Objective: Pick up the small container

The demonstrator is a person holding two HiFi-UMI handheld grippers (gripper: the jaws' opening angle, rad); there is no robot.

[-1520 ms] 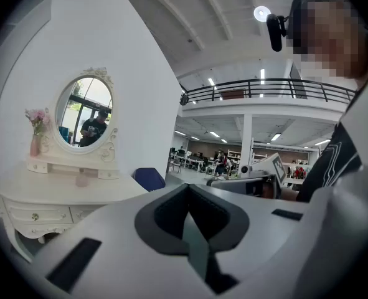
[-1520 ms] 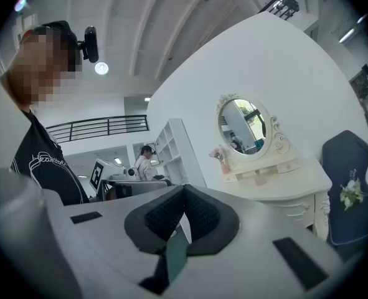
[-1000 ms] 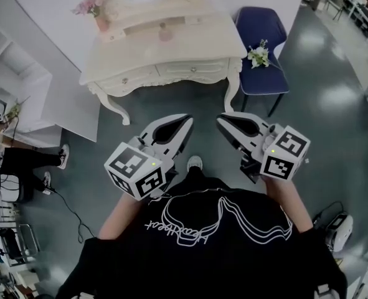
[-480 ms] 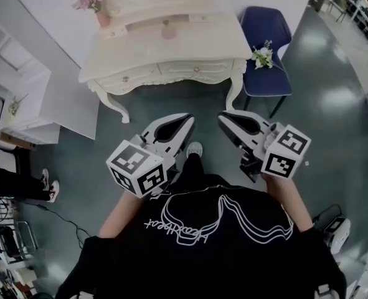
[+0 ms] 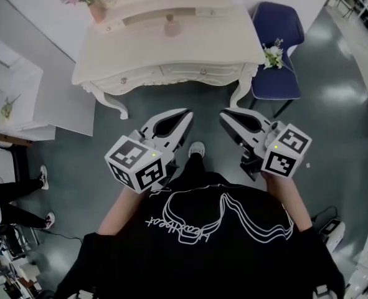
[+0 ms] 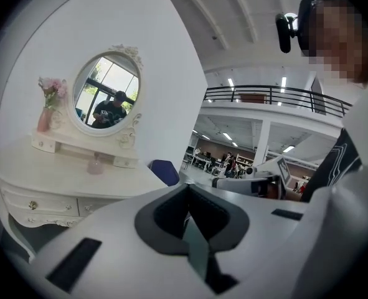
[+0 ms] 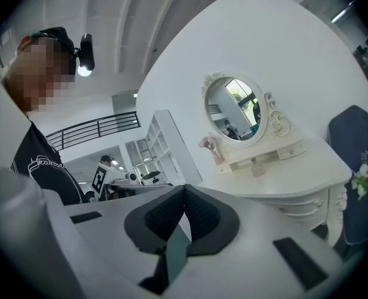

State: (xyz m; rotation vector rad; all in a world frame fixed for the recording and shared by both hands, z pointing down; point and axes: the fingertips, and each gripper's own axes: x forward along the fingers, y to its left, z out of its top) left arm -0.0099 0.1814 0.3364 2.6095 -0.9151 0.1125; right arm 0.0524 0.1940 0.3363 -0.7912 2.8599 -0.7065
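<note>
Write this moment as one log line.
left hand-held gripper: shut, empty | right hand-held gripper: shut, empty | small container: on dressing table, untouched

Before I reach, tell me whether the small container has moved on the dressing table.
No. The small container stands in the same spot in front of the raised shelf, right of the flower vase.

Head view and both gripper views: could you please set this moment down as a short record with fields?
left tongs: shut, empty, over the floor, short of the table
right tongs: shut, empty, beside the left
small container: pink, upright on the dressing table, untouched
chair: blue, right of the table, white flowers on it
task: container not yet picked up
</note>
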